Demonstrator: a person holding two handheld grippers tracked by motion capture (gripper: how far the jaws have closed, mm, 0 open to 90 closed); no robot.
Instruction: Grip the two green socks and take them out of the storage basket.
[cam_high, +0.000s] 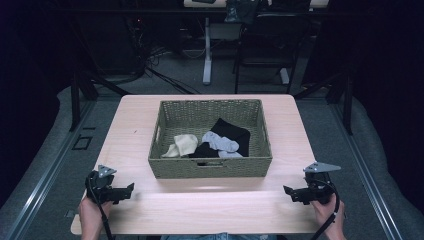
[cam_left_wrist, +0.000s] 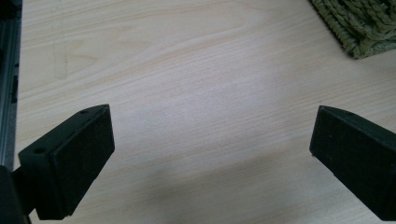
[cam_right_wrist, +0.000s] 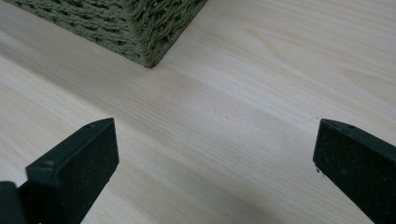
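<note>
A green woven basket (cam_high: 210, 168) stands at the middle of the light wood table (cam_high: 210, 205). Inside it lie a cream sock (cam_high: 182, 145), a grey sock (cam_high: 221, 142) and black socks (cam_high: 232, 132). My left gripper (cam_high: 131, 188) rests near the table's front left corner, held by a hand, jaws wide open over bare wood (cam_left_wrist: 212, 135). A corner of the basket (cam_left_wrist: 359, 28) shows at the top right of the left gripper view. My right gripper (cam_high: 286, 190) sits near the front right corner, open and empty (cam_right_wrist: 215, 154). The basket's corner (cam_right_wrist: 135, 32) is ahead of it.
Beyond the table are a desk leg (cam_high: 206, 55), a dark chair (cam_high: 265, 45) and cables on the grey floor. Metal rails (cam_high: 40, 170) run along both sides of the table. Bare wood stretches between the grippers in front of the basket.
</note>
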